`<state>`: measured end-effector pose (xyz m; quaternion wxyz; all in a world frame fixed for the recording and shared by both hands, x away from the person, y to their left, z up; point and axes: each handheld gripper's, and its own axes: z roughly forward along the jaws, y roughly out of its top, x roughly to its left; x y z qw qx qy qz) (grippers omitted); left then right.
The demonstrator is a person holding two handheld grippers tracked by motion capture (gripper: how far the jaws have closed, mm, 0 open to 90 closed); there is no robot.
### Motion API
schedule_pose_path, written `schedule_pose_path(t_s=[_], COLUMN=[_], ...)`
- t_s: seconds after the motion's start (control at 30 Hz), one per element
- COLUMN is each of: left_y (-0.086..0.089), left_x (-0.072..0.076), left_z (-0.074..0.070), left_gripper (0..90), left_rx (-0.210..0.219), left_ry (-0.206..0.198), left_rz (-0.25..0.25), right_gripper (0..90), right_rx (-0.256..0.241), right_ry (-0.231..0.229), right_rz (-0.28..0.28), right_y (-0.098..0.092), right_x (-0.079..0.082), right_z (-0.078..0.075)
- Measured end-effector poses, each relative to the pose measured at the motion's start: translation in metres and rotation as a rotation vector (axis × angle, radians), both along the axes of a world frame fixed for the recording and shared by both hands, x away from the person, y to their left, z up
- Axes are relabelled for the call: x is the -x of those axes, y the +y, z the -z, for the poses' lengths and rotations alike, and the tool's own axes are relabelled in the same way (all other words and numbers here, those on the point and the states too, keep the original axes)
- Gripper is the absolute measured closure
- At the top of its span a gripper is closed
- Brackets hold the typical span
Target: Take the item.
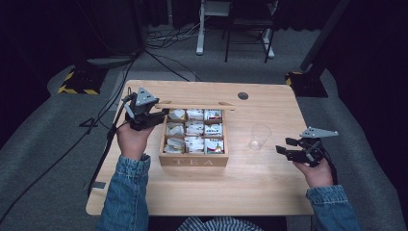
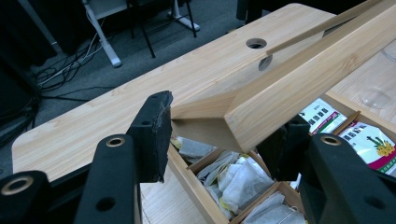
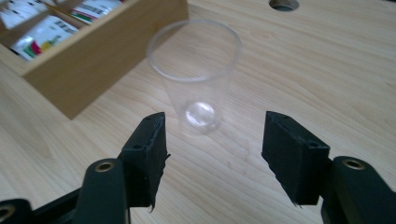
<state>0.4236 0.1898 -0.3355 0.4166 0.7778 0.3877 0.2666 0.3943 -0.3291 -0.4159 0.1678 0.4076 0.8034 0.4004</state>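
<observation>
A wooden box (image 1: 192,161) marked TEA stands mid-table, its compartments full of tea bags (image 2: 238,179). Its lid (image 1: 195,106) is raised on the far side. My left gripper (image 1: 156,117) is at the lid's left end. In the left gripper view the lid's corner (image 2: 303,79) sits between the jaws of the left gripper (image 2: 219,130), with both pads against it. A clear plastic cup (image 1: 260,137) stands upright and empty to the right of the box. My right gripper (image 1: 284,146) is open just right of the cup. The cup (image 3: 198,74) stands slightly beyond the right gripper (image 3: 217,135), not touched.
The wooden table (image 1: 269,192) has a round cable hole (image 1: 243,96) near its far edge. Bare tabletop lies in front of the box and around the cup. Cables, stand feet and chair legs are on the grey floor beyond.
</observation>
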Motion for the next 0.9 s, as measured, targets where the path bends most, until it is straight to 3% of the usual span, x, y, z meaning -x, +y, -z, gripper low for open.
schedule_pose_path(t_s=[0.13, 0.23, 0.3, 0.37, 0.57, 0.9], left_y=[0.000, 0.001, 0.001, 0.001, 0.002, 0.003], left_x=[0.000, -0.001, -0.001, -0.001, -0.003, -0.005], left_z=[0.000, 0.000, 0.000, 0.000, 0.001, 0.001], left_gripper=[49.2, 49.0, 49.0, 48.8, 47.9, 46.9], left_rx=[0.001, 0.006, 0.006, 0.007, 0.018, 0.025], left_ry=[0.001, 0.004, 0.005, 0.005, 0.015, 0.019], left_rz=[0.001, 0.006, 0.007, 0.008, 0.016, 0.026], right_gripper=[40.5, 40.7, 40.7, 40.6, 40.8, 41.6], right_rx=[-0.003, 0.017, 0.016, 0.009, -0.002, -0.021], right_ry=[-0.011, -0.030, -0.033, -0.034, -0.032, -0.009], right_rz=[-0.040, -0.111, -0.124, -0.171, -0.247, -0.320], right_y=[0.012, 0.035, 0.039, 0.057, 0.087, 0.125], right_x=[0.003, 0.007, 0.008, 0.009, 0.006, -0.006], right_z=[-0.008, -0.018, -0.019, -0.024, -0.029, -0.032])
